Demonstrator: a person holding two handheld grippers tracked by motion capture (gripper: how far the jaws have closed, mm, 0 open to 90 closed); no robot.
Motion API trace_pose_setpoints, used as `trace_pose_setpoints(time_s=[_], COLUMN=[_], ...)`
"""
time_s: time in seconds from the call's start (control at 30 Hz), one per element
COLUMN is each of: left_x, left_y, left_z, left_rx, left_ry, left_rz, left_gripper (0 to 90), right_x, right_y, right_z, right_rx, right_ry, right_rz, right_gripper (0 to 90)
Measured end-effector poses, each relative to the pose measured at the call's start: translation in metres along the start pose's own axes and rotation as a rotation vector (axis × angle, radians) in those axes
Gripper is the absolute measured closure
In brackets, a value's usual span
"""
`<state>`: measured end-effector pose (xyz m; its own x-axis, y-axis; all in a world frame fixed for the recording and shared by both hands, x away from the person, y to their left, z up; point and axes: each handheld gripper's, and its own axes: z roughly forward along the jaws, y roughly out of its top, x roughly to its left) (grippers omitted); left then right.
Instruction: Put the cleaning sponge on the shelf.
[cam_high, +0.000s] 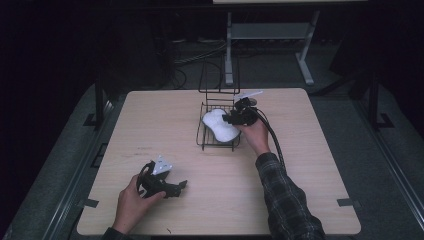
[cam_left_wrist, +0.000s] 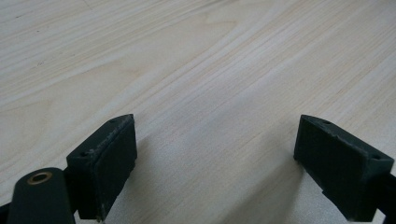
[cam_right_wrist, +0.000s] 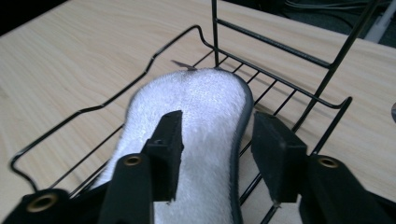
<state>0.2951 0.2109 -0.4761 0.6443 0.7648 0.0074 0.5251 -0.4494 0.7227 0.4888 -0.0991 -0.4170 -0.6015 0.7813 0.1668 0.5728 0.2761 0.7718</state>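
My right gripper (cam_right_wrist: 217, 156) stands half open astride the sponge's (cam_right_wrist: 205, 107) edge, gripping nothing. It looks soft and light; I'd pinch its narrow middle. Left gripper (cam_left_wrist: 215, 163) wide open, empty

High view overlooks the table (cam_high: 150, 125); gripper views sit close, probably low.

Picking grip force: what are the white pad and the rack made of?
White pad: looks like soft plush or microfibre, fuzzy matte nap, with a darker grey edge, maybe foam. Rack: thin metal wire, apparently black-coated, slightly glossy, rods joined in a grid.
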Motion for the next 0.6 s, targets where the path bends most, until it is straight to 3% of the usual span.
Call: trace_pose_setpoints(time_s=[0.13, 0.2, 0.3, 0.6], left_x=[0.0, 0.0, 0.0, 0.0], left_y=[0.0, 0.0, 0.0, 0.0], left_z=[0.0, 0.0, 0.0, 0.0], left_rx=[0.001, 0.001, 0.001, 0.002], left_ry=[0.0, 0.0, 0.001, 0.0], left_rz=[0.001, 0.001, 0.002, 0.003], left_gripper=[12.4, 12.4, 12.4, 12.4], right_x=[-0.003, -0.006, -0.008, -0.016], right_y=[-0.002, -0.006, -0.01, -0.029], right_z=[-0.011, -0.023, -0.03, -0.044], right_rx=[-0.018, -0.017, -0.01, 0.03], right_ry=[0.031, 0.029, 0.003, -0.012], right_rz=[0.01, -0.001, -0.03, -0.047], right_gripper=[65.9, 82.8, 89.7, 89.9])
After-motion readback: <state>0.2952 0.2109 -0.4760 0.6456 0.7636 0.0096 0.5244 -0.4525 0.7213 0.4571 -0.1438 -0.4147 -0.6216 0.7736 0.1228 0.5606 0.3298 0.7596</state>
